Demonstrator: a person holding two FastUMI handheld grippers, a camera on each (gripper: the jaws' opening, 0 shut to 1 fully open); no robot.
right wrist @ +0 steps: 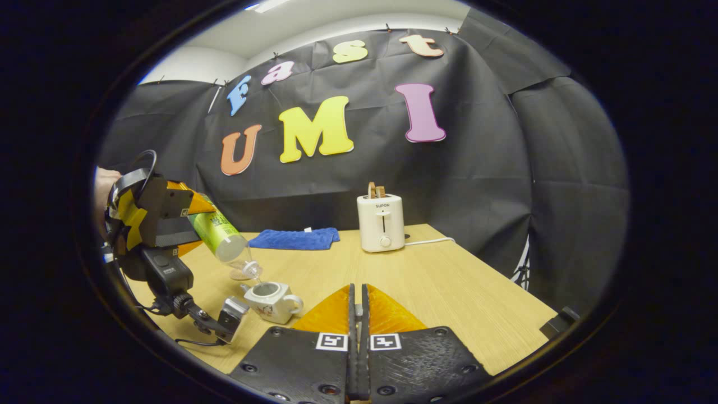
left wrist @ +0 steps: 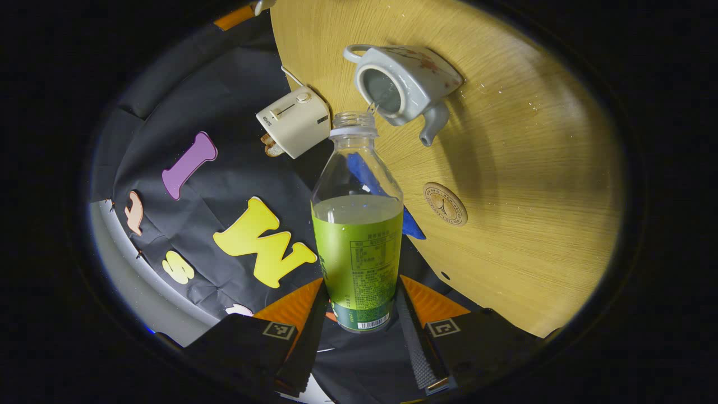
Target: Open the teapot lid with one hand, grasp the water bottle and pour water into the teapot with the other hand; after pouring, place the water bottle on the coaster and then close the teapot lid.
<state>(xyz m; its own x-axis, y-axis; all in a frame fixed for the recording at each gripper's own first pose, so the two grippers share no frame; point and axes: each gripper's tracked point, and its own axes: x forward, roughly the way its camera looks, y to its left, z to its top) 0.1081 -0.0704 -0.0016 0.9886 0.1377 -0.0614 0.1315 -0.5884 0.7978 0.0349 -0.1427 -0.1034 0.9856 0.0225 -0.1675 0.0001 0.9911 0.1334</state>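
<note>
In the left gripper view the water bottle (left wrist: 357, 224) is clamped at its lower body between the left gripper (left wrist: 359, 314), tilted with its uncapped mouth just over the open teapot (left wrist: 403, 84) at top centre; the coaster (left wrist: 445, 203) lies right of centre. The lid cannot be made out. In the right gripper view the right gripper (right wrist: 357, 314) is seen pressed closed at bottom centre, nothing visible between its fingers; the toaster (right wrist: 381, 222) and blue cloth (right wrist: 294, 239) are seen mid-frame.
</note>
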